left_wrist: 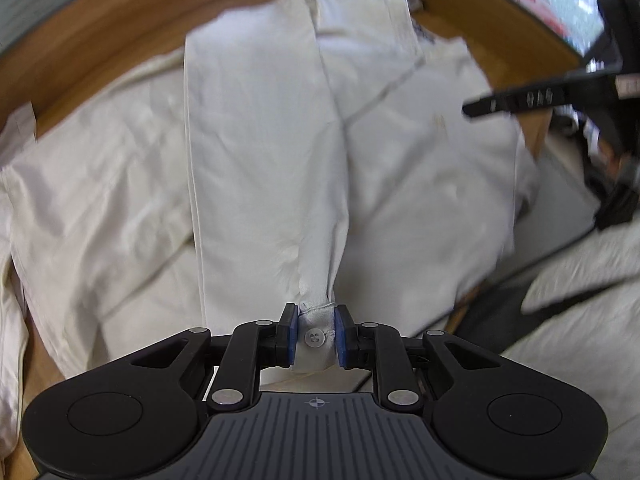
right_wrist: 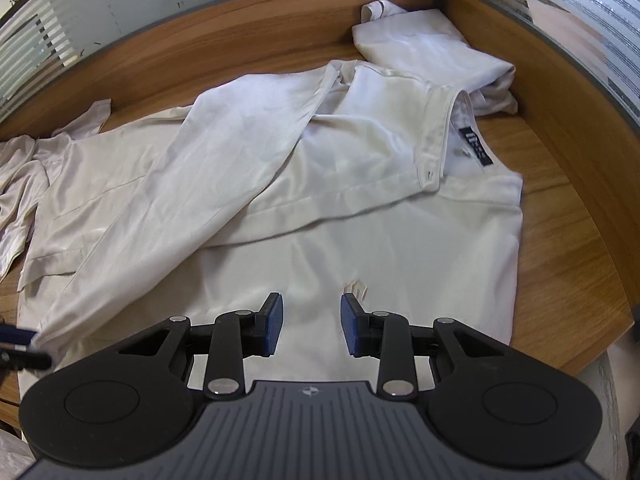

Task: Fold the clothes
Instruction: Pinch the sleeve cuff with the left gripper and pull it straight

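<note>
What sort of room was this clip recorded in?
Probably an office or meeting room: a wooden table stands against frosted, striped glass partitions, with a white shirt spread on it for folding.

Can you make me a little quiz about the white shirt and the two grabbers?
1. True or false: the left gripper is pinching the cuff of the shirt's sleeve.
2. What is between the blue pads of the right gripper? A) a button B) nothing, only the shirt lying below C) the collar
3. Fill in: the shirt lies on a ____ table.

Key: 1 true, and a small button shows on the cuff between the pads. 2 B. 3 wooden.
</note>
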A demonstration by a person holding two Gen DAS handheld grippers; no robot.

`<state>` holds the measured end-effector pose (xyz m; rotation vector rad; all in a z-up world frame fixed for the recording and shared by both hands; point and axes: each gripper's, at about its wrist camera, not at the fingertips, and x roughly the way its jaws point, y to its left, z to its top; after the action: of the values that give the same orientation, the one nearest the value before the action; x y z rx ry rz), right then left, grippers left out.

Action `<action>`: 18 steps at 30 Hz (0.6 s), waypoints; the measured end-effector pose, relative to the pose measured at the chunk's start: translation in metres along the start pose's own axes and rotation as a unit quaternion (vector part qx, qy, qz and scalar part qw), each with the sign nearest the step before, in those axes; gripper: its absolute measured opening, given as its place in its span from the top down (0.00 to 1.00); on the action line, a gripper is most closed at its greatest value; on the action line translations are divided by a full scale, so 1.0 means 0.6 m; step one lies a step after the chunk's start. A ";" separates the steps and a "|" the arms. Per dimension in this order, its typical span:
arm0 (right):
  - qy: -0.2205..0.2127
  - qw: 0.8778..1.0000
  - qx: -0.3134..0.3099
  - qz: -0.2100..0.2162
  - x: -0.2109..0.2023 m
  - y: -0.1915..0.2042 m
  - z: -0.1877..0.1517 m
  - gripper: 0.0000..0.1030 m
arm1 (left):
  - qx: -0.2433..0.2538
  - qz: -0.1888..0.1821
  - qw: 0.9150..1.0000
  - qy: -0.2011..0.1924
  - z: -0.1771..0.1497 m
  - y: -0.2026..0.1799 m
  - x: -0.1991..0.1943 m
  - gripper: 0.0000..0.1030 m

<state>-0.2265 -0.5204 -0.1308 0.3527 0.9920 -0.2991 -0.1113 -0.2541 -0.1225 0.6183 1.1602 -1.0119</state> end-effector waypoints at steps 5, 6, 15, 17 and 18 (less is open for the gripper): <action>0.005 1.000 0.003 -0.003 0.002 0.006 -0.018 0.65 | 0.002 -0.007 1.000 0.022 -0.037 0.011 0.011 0.77; 0.005 1.000 0.003 -0.004 0.002 0.007 -0.021 0.65 | -0.001 -0.008 1.000 0.022 -0.042 0.013 0.012 0.76; 0.003 1.000 -0.001 -0.006 0.005 0.017 -0.018 0.65 | -0.005 0.004 0.999 0.053 -0.068 0.034 0.020 0.76; 0.001 1.000 -0.002 -0.009 0.005 0.016 -0.015 0.65 | -0.006 0.007 0.998 0.059 -0.076 0.039 0.019 0.76; 0.000 1.000 -0.002 -0.010 0.005 0.015 -0.013 0.65 | -0.007 0.006 0.998 0.063 -0.080 0.041 0.019 0.76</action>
<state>-0.2275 -0.5093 -0.1359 0.3386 0.9972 -0.3152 -0.1101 -0.2069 -0.1504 0.6851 1.2709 -0.9647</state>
